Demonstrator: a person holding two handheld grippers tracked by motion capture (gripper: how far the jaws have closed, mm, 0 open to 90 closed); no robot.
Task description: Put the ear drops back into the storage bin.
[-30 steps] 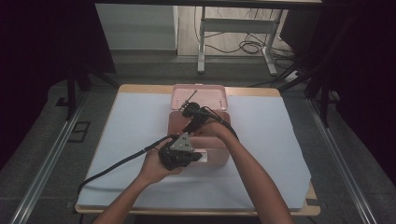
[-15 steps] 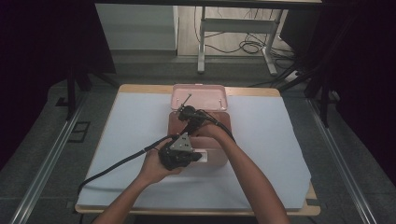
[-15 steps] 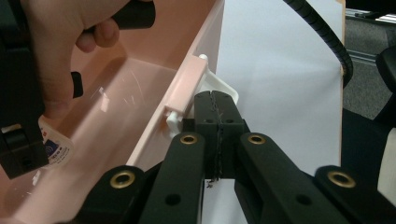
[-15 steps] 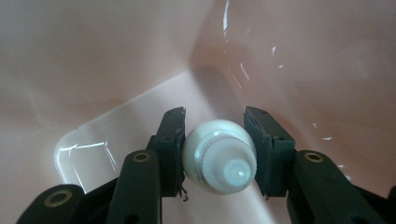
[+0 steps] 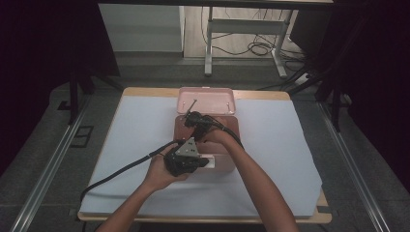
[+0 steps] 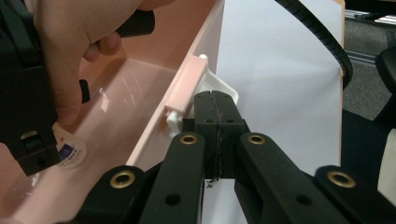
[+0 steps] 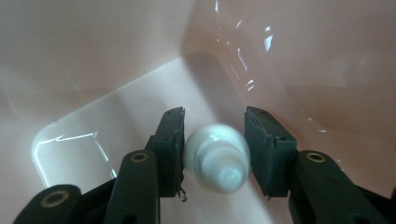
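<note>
On the left of the high view, the left gripper [image 5: 186, 159] is seen at the near edge of the pink box [image 5: 186, 126], with its black cable [image 5: 116, 171] trailing to the left over the white table cover [image 5: 280, 145]. In the left gripper view, its two jaws are pressed fully together, with nothing caught between them, and their tips lie against the white latch [image 6: 219, 88] on the outer side of the box wall [image 6: 154, 135]. A round sticker [image 6: 70, 154] is seen on the floor of the box, below the person's other hand [image 6: 74, 42].

In the middle of the high view, the box stands open, and its lid [image 5: 207, 100] is laid back on the far side. The right gripper [image 5: 196, 121] is lowered into the box from above.

In the right gripper view, a small white bottle [image 7: 217, 158] is found between the jaws, deep inside the box, over its pale pink bottom [image 7: 102, 126]. The left pad [image 7: 173, 144] is touching the bottle or is just beside it, while a narrow gap seems to be left at the right pad [image 7: 261, 144]. The bottle is blurred, so it cannot be told surely whether it is pressed; the jaws seem released around it and not clenched.
</note>
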